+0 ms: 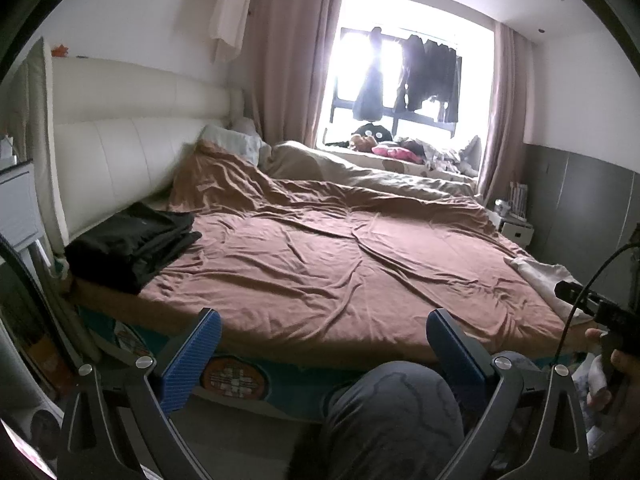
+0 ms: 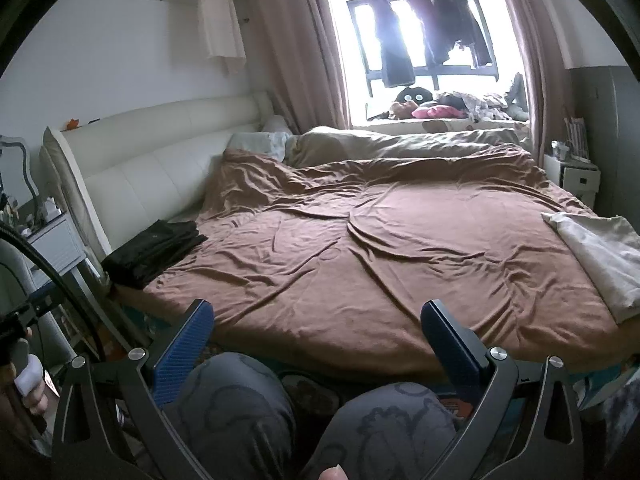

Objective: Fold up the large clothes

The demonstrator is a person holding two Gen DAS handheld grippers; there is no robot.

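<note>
A: Knees (image 2: 240, 404) are being seen nearest, with both tools being held low in front of the bed edge (image 1: 320, 354). The left gripper (image 1: 324, 344) is being held spread wide, nothing between its blue pads (image 1: 192, 356); the right gripper (image 2: 316, 336) is likewise being kept released and empty.

B: Which piece is being judged as next?

A: Probably the pale cloth (image 2: 600, 256) lying at the right corner of the brown bedspread (image 2: 360, 248), partly hanging over the side. It is being judged as not yet folded. A dark folded stack (image 1: 132, 244) is already sitting at the left corner, by the headboard (image 1: 132, 144).

B: How is a good fold being set up?

A: Two corners are best being pinched, one per tool, and the cloth is being drawn onto the open middle, where wrinkled but free room is being offered.

B: Limits?

A: The near edge and right side are being watched so cloth is not slipping off. Farther back, a beige duvet (image 2: 400, 144) and the window sill (image 2: 440, 122) are closing the space.
</note>
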